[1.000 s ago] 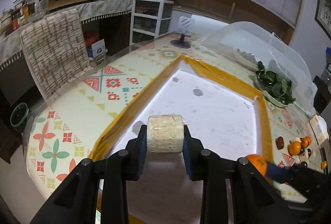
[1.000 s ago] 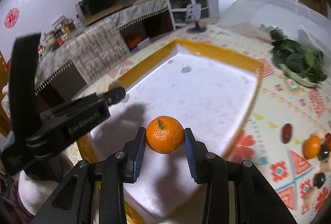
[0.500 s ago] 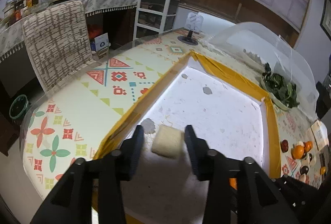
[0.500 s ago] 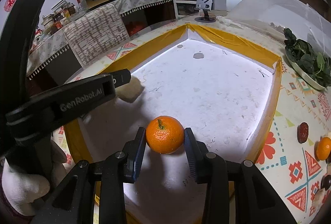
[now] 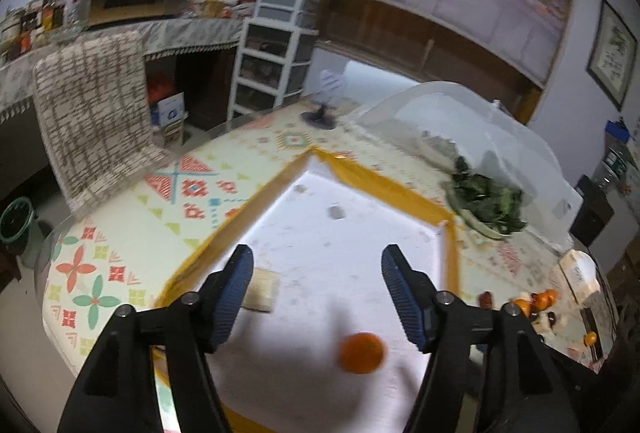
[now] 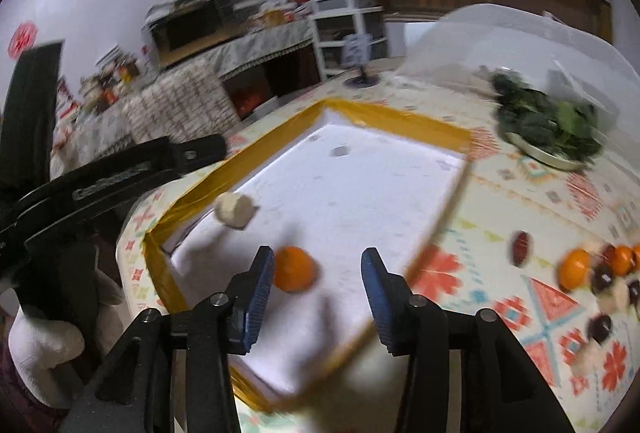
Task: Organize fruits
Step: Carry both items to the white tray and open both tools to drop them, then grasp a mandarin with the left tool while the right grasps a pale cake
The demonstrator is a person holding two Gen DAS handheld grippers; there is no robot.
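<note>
The round, bumpy orange (image 6: 294, 269) and the pale, rough roll (image 6: 235, 210) are seen lying on the flat white tray (image 6: 360, 185). The left gripper (image 5: 316, 279) and right gripper (image 6: 318, 273) are opening wider, and nothing is held by either.

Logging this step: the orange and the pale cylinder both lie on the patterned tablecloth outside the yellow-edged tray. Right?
Not quite. The orange and the pale cylinder both lie inside the yellow-edged tray, on its white floor, as the right wrist view shows. The loose fruits are what sit on the patterned tablecloth.
</note>
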